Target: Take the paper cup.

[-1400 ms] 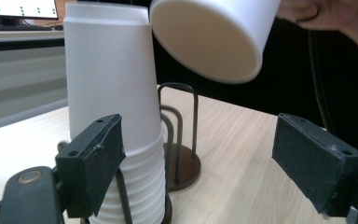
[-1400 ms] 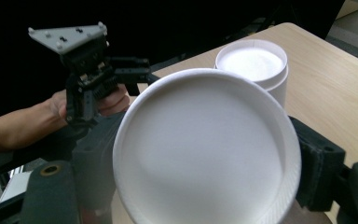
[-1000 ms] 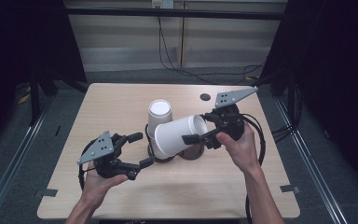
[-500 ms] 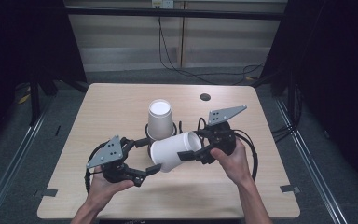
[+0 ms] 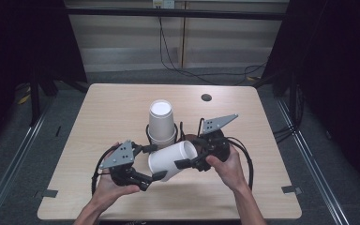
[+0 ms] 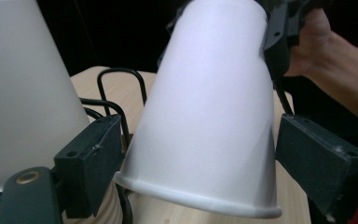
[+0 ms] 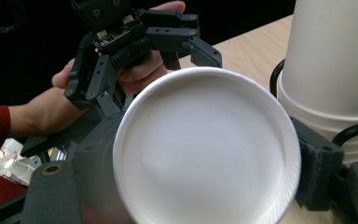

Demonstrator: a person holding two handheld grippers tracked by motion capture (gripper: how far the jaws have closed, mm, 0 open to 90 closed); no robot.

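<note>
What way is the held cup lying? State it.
Tipped on its side. The held cup lies across the right gripper, base toward that hand, beside an upside-down cup stack.

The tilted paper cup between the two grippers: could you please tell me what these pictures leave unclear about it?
- Cup mouth: high view, hidden by the left gripper; left gripper view, faces away, so contents unknown.
- Left pads touching the rim: left gripper view, too close to tell.
- Right gripper pads: right gripper view, mostly behind the cup's base.
- Upright stack: cup count unreadable in the high view; top cut off in both gripper views.
</note>
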